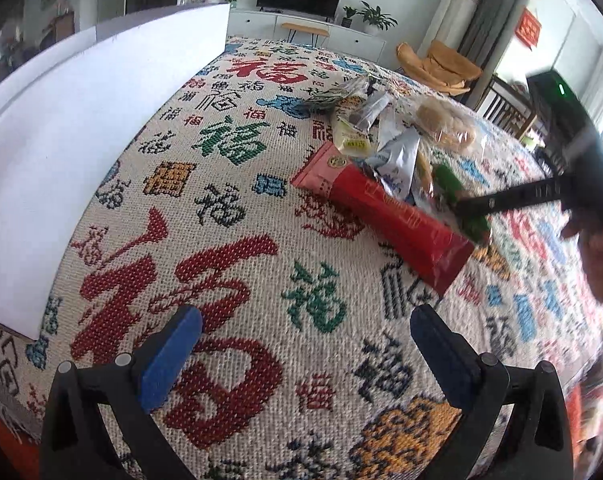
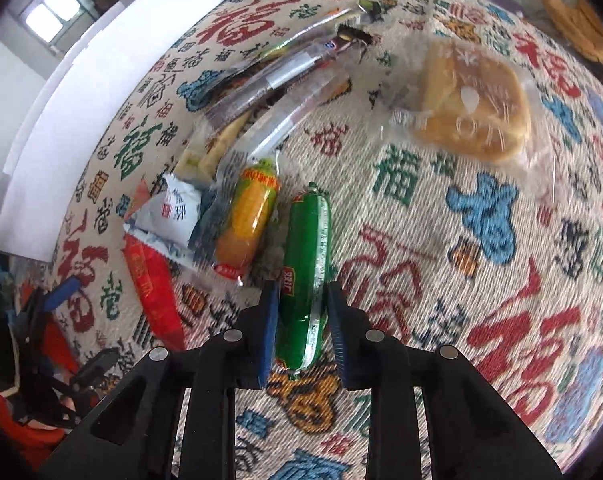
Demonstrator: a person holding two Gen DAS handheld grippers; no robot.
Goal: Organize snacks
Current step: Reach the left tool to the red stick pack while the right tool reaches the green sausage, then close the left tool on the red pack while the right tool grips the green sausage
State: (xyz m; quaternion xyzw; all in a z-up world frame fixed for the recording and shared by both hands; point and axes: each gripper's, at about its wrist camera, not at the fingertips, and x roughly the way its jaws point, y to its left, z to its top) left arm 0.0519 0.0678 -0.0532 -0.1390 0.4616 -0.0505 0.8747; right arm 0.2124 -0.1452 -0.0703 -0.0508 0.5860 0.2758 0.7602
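2 claws over patterned cloth (image 1: 261, 208), right claw (image 2: 301, 312) clamped on green sausage (image 2: 305, 260), left claw (image 1: 305, 332) wide open, empty

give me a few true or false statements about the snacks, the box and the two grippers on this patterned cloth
1. The right gripper is closed around the green sausage-shaped packet. True.
2. The left gripper holds the long red foil packet. False: its jaws stand open over bare patterned woven cloth.
3. The square yellow cake in clear wrap lies apart from the snack pile. True.
4. The yellow corn-print sausage packet is inside the white cardboard box. False: it lies on the cloth beside the green packet.
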